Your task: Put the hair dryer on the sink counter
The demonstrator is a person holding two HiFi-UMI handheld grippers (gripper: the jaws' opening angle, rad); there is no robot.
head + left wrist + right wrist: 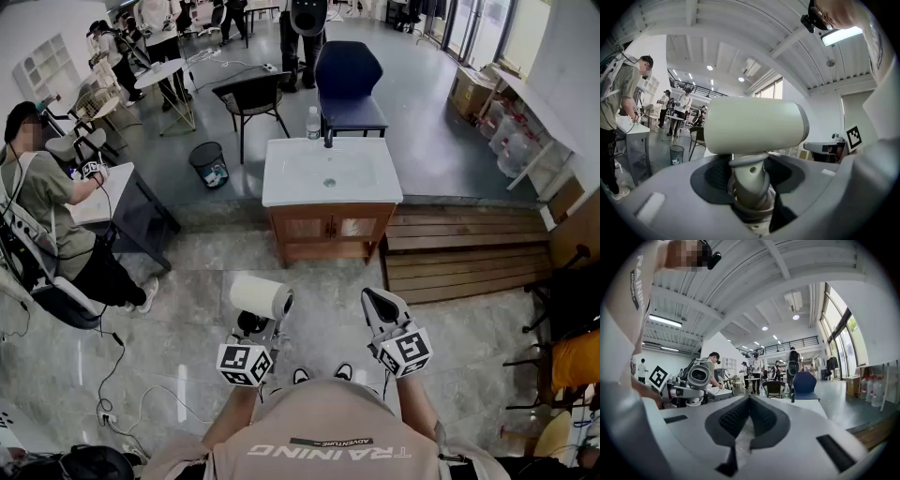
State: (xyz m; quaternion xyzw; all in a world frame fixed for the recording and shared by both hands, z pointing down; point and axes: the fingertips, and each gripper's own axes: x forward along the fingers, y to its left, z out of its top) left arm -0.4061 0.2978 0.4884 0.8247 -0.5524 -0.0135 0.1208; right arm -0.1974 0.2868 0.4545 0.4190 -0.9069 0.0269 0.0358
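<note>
A cream-white hair dryer (pixel 261 298) stands with its barrel level above my left gripper (pixel 251 330), low and left of centre in the head view. In the left gripper view the jaws are shut on the dryer's handle (pixel 750 180), below the wide barrel (pixel 754 124). My right gripper (pixel 377 300) is held beside it with its jaws shut and nothing between them (pixel 749 401). The white sink counter (pixel 281 187), with a basin and a dark faucet (pixel 328 139), stands on a wooden cabinet across the floor ahead of both grippers.
A water bottle (pixel 313 122) stands at the counter's back edge, and a blue chair (pixel 348 84) is behind it. A black chair (pixel 251 98) and a bin (pixel 210 164) stand to the back left. A seated person (pixel 47 216) works at a table on the left. Wooden decking (pixel 469 248) lies on the right.
</note>
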